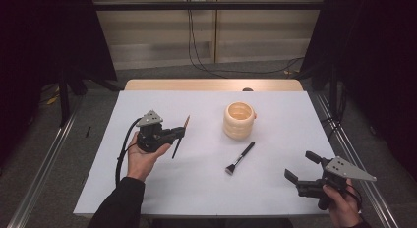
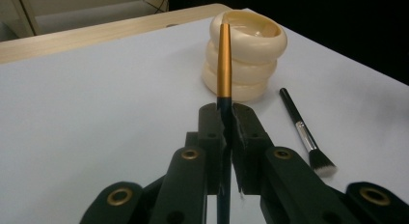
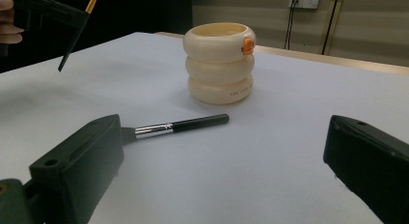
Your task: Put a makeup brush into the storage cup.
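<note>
Fingers (image 2: pixel 212 132) pinch gold-tipped brush (image 2: pixel 224 60) (holder's (image 3: pixel 219 62) orange tab (image 3: pixel 248 45)).

right gripper (image 3: pixel 222 156) jaws spread wide at the bottom corners. between them lies a black brush (image 3: pixel 173 126); behind it a cream ringed cup (image 3: pixel 219 64). upper left, the left gripper (image 3: pixel 46 9) pinches a gold-tipped brush (image 3: pixel 77 28).

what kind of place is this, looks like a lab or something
Probably a lab or recording bench, not a home. A bare white table has metal rails along its sides and dark curtains around it, and a person's hands hold camera-fitted tongs over a brush and a cream holder.
</note>
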Available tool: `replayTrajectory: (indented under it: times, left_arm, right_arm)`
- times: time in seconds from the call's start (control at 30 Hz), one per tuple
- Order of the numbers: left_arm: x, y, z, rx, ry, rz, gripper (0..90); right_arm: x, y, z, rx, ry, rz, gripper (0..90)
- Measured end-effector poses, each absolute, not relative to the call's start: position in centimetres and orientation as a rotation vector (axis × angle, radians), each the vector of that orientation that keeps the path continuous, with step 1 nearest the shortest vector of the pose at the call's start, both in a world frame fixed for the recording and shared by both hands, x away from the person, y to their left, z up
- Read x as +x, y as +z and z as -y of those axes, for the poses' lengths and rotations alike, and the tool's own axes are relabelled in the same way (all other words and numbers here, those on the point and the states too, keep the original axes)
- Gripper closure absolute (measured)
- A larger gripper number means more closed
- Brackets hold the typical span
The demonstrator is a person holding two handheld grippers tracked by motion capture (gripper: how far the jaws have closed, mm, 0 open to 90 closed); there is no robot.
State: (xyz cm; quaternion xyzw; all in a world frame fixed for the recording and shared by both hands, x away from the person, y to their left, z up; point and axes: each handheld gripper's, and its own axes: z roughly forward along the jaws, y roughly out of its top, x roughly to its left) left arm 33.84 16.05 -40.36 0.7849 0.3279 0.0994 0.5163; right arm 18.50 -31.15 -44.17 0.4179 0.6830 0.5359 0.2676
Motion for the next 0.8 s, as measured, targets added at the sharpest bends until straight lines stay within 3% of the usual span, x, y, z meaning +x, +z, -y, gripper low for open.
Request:
replayTrajectory:
  times: [0.8]
  left_arm:
    - [31.0,-39.5,-16.6,1.776,0.231,-0.714,83.6]
  right_arm:
    - [18.4,-44.1,31.2,1.12,1.462,-1.832,0.2]
